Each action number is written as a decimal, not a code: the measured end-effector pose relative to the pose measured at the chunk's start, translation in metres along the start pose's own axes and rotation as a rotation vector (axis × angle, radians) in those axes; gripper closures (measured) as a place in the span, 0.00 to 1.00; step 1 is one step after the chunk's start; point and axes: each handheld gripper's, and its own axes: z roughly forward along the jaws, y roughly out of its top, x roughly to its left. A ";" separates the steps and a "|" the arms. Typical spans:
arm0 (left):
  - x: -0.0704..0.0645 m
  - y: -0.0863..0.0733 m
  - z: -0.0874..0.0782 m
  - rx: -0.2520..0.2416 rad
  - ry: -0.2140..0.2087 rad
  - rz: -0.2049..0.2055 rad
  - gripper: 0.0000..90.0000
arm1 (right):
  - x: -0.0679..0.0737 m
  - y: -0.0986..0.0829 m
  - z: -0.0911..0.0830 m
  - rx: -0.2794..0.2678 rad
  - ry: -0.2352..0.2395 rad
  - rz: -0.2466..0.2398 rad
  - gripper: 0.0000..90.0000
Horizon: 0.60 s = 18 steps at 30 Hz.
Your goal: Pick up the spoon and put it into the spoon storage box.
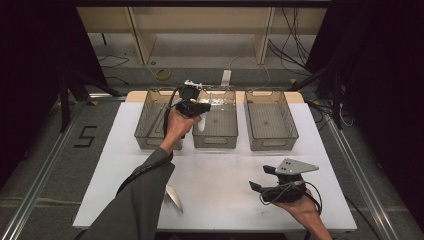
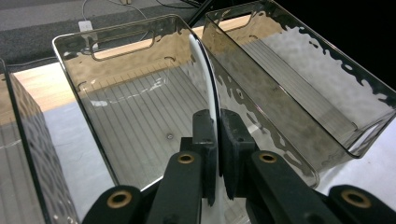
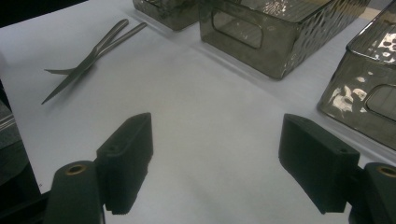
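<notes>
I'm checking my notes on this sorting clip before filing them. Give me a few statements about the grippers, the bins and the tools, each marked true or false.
1. The left gripper is shut on a thin white curved tool. True.
2. The right gripper holds the scissors. False: its jaws stand open with nothing between them, and the scissors lie apart on the white table.
3. Three clear bins stand side by side at the far side of the table. True.
4. The left gripper is over the right bin. False: it holds the tool over the middle bin.
5. The scissors lie inside a bin. False: they lie on the table, blades apart.
</notes>
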 end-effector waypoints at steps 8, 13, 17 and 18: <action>0.000 0.001 0.007 -0.006 -0.002 -0.007 0.94 | 0.000 0.000 0.000 -0.003 0.001 0.001 0.30; 0.000 0.002 0.010 -0.013 0.003 -0.015 0.94 | 0.001 0.000 0.000 -0.004 0.000 0.002 0.30; 0.006 0.003 0.012 -0.008 0.025 -0.019 0.94 | 0.000 0.000 0.000 -0.004 0.000 0.000 0.30; 0.007 0.003 0.013 -0.011 0.027 -0.026 0.94 | 0.000 0.000 0.000 -0.005 0.001 0.001 0.30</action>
